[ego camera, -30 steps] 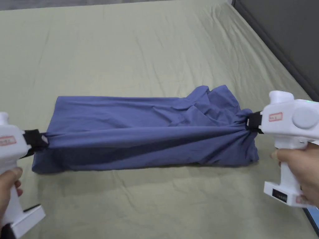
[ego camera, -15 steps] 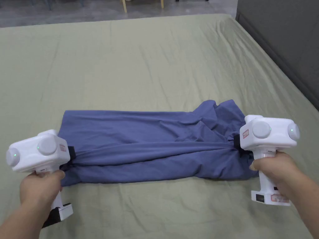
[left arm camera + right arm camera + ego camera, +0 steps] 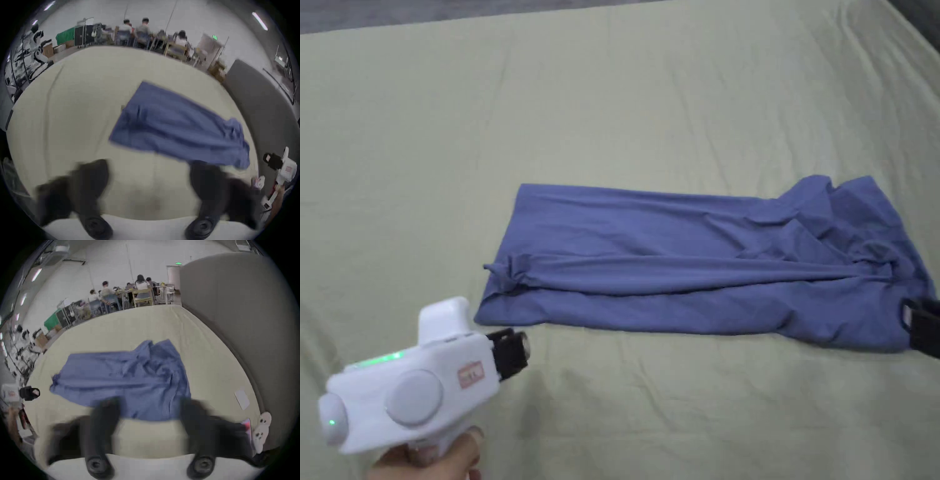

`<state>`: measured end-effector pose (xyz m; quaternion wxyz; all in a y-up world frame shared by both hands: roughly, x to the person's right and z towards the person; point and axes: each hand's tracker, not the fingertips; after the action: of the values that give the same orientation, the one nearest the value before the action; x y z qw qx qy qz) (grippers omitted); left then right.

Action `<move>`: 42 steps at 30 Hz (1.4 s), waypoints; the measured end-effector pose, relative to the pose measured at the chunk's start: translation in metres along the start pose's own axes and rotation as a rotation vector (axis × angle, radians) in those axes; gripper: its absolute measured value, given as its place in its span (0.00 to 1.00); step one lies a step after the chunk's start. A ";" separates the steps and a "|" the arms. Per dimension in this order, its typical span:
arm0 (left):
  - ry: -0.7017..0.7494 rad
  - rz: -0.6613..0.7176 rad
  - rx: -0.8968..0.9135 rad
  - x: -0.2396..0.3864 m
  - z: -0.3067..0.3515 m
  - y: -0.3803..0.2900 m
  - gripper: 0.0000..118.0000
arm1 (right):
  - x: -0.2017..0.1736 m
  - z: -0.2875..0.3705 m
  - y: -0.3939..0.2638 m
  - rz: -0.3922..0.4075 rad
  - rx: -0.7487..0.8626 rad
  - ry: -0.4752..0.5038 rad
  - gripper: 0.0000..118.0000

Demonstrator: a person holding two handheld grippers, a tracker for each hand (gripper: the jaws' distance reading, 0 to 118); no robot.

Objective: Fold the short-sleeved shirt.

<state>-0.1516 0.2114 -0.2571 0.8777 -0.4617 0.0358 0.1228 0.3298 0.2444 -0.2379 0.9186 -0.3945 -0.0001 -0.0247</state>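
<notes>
Both tools hang with jaws wide apart, holding nothing: left tool (image 3: 512, 353) at seven o'clock, right tool (image 3: 922, 325) at four o'clock of the wrinkled blue short-sleeved cotton shirt (image 3: 700, 275), lying folded lengthwise on the pale green bed sheet (image 3: 612, 100).

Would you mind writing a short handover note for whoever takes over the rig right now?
Left gripper: jaws open, empty, off the near left corner of the shirt.
Right gripper: jaws open, empty, at the shirt's near right end.
Shirt: lies lengthwise on the green sheet, folded into a long band; right end bunched, small twist at the left end.
Done: lengthwise fold laid down.
Left: smooth the bunched end, then fold the band across.
</notes>
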 end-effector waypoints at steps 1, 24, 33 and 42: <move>0.020 0.002 -0.052 0.000 -0.005 -0.014 0.00 | -0.005 0.001 -0.014 -0.019 -0.026 0.016 0.02; 0.165 -0.172 0.001 0.014 -0.110 0.089 0.05 | 0.038 -0.040 0.003 0.015 -0.130 -0.116 0.02; 0.038 -0.134 0.004 -0.005 -0.085 0.098 0.05 | 0.072 -0.105 0.036 -0.067 -0.154 -0.070 0.97; 0.046 -0.151 0.002 -0.018 -0.067 0.096 0.05 | 0.077 -0.114 0.023 -0.144 -0.239 0.018 0.09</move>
<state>-0.1896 0.2056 -0.3693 0.8840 -0.4648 0.0212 0.0455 0.4053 0.1737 -0.3312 0.8608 -0.4999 -0.0170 -0.0941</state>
